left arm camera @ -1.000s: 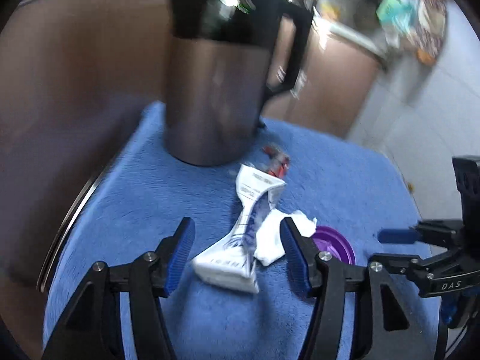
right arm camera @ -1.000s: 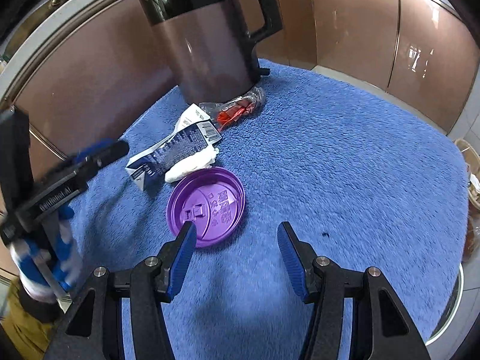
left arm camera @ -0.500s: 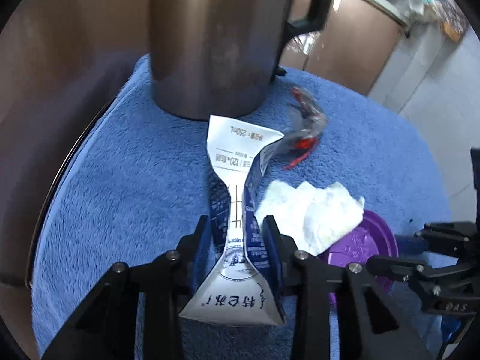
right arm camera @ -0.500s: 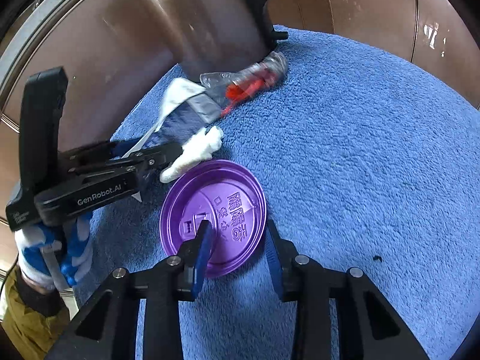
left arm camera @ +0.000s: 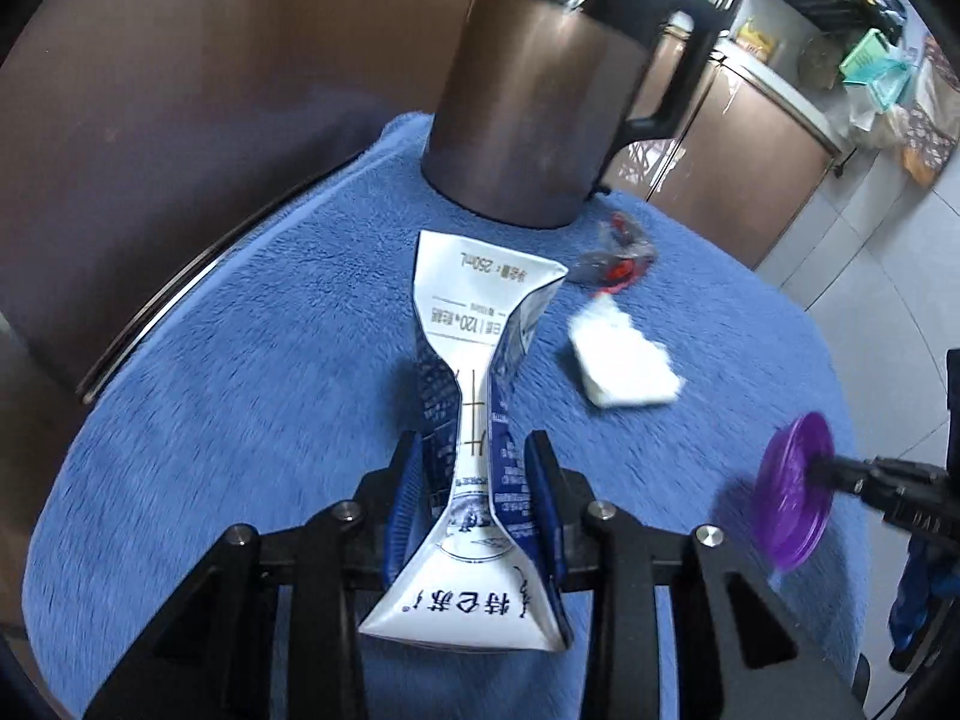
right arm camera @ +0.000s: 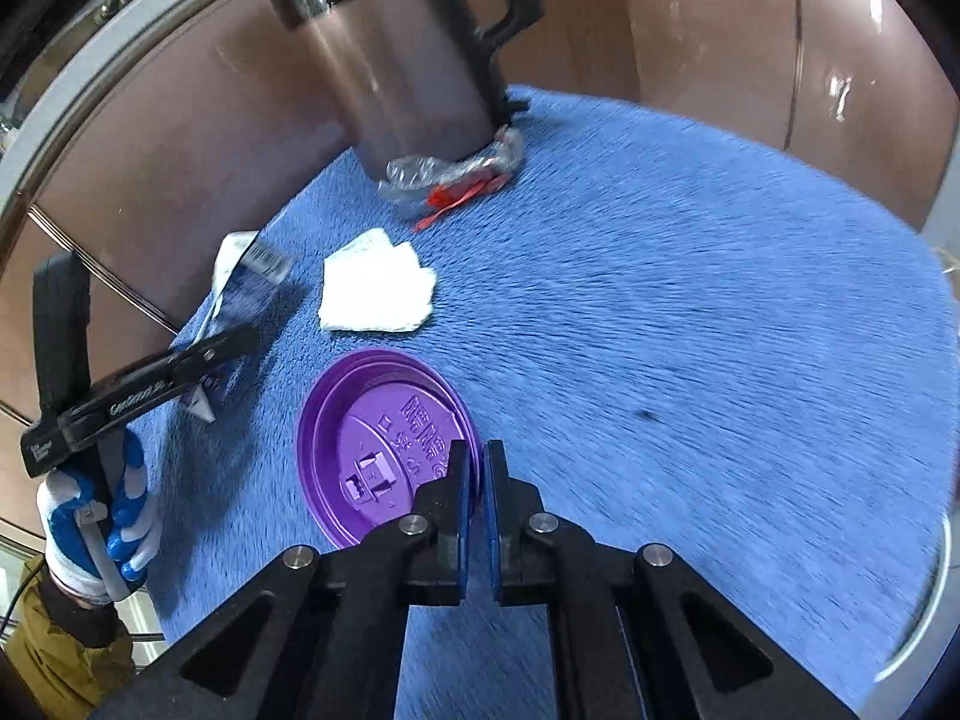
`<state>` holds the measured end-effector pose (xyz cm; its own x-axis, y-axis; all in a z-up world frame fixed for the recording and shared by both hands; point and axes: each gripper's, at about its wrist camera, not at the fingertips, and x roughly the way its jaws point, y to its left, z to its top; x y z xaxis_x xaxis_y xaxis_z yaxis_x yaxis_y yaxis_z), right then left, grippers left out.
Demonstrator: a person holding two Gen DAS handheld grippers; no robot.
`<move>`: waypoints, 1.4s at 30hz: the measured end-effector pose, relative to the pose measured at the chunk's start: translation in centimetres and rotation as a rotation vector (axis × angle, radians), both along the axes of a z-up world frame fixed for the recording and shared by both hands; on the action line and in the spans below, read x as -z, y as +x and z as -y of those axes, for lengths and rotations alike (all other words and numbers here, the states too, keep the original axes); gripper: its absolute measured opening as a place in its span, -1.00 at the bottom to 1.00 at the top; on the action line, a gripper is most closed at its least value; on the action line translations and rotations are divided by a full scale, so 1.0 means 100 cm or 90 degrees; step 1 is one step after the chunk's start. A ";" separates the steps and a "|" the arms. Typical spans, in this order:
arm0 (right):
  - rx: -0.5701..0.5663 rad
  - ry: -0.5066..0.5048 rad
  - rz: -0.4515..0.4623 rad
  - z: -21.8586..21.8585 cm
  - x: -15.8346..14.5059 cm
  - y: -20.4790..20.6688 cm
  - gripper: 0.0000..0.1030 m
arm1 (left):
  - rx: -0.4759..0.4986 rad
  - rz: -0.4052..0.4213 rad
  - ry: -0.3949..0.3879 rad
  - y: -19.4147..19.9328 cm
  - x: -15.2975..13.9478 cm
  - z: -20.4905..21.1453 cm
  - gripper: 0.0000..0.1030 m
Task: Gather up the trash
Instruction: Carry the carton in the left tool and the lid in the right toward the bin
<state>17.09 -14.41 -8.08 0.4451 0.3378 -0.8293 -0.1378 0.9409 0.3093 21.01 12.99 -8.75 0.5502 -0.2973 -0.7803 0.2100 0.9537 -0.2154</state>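
My left gripper (left arm camera: 477, 480) is shut on a crushed white and blue milk carton (left arm camera: 474, 384), pinched at its waist and held above the blue towel. It also shows in the right wrist view (right arm camera: 240, 294). My right gripper (right arm camera: 472, 474) is shut on the rim of a purple cup lid (right arm camera: 384, 444), tilted up off the towel; the lid also shows in the left wrist view (left arm camera: 792, 498). A crumpled white tissue (left arm camera: 624, 366) (right arm camera: 375, 288) and a clear wrapper with red bits (left arm camera: 618, 252) (right arm camera: 450, 174) lie on the towel.
A tall brown kettle with a black handle (left arm camera: 540, 102) (right arm camera: 408, 60) stands at the far edge of the blue towel (left arm camera: 240, 360) (right arm camera: 690, 300). Brown cabinet fronts (right arm camera: 840, 60) rise behind. A metal rim (left arm camera: 156, 306) runs along the towel's left side.
Both grippers closed on their items: left on the carton, right on the lid's rim. Both items are now lifted off the towel, leaving the tissue uncovered.
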 end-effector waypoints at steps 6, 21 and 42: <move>0.036 0.009 0.044 0.023 -0.030 -0.043 -0.91 | 0.031 0.065 -0.005 -0.064 -0.038 0.019 -0.36; 0.150 0.051 0.150 0.092 -0.076 -0.156 -0.91 | 0.038 0.200 0.067 -0.210 -0.099 0.073 -0.36; 0.239 0.094 0.203 0.158 -0.086 -0.213 -0.91 | 0.069 0.273 0.139 -0.251 -0.107 0.137 -0.36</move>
<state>-4.17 -30.26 0.50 0.7809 0.2095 -0.5884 0.0927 0.8928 0.4409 -4.09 -0.70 1.91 0.8101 -0.2260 -0.5410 0.3372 0.9344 0.1145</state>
